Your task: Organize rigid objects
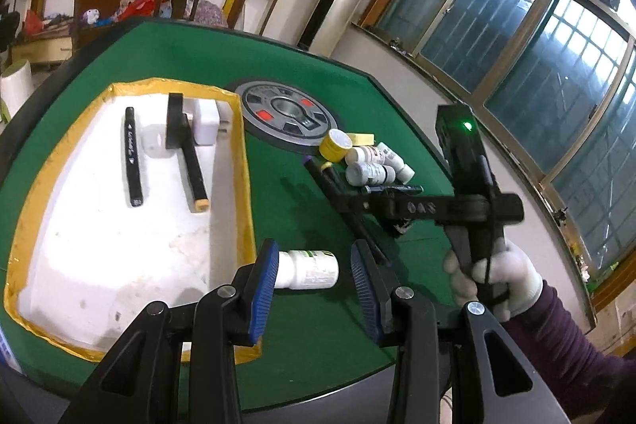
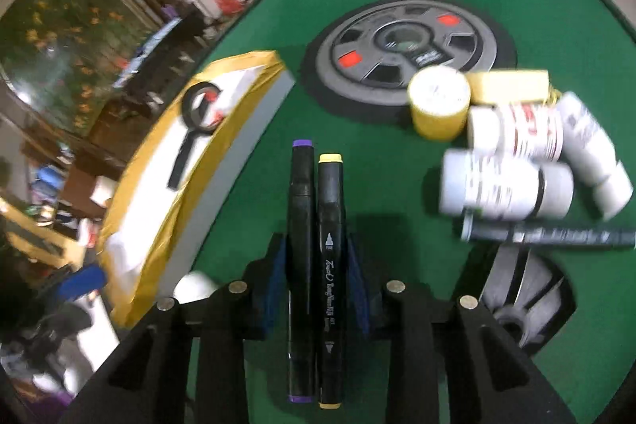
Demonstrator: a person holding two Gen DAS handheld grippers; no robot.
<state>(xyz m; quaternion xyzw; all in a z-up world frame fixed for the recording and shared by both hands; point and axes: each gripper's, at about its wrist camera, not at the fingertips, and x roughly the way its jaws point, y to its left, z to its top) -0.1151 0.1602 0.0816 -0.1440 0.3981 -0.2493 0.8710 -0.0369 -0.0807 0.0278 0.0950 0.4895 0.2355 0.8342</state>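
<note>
In the left wrist view a white pill bottle (image 1: pixel 308 269) lies on its side on the green table (image 1: pixel 318 324), beside the tray's near corner. My left gripper (image 1: pixel 314 259) is open around it: the left pad covers the bottle's end, and green shows between its other end and the right pad. My right gripper (image 2: pixel 317 253) is shut on two black markers side by side, one purple-capped (image 2: pixel 302 245) and one yellow-capped (image 2: pixel 330 245). From the left wrist view a white-gloved hand (image 1: pixel 493 277) holds that right gripper (image 1: pixel 349 201) over the table.
A white foam tray with a yellow taped rim (image 1: pixel 240 153) holds two markers (image 1: pixel 133 157), a white plug (image 1: pixel 206 122) and a black piece. A yellow jar (image 2: pixel 437 102), a yellow block (image 2: pixel 508 86), white bottles (image 2: pixel 505 185) and another marker (image 2: pixel 548 235) cluster by the grey centre disc (image 2: pixel 405 46).
</note>
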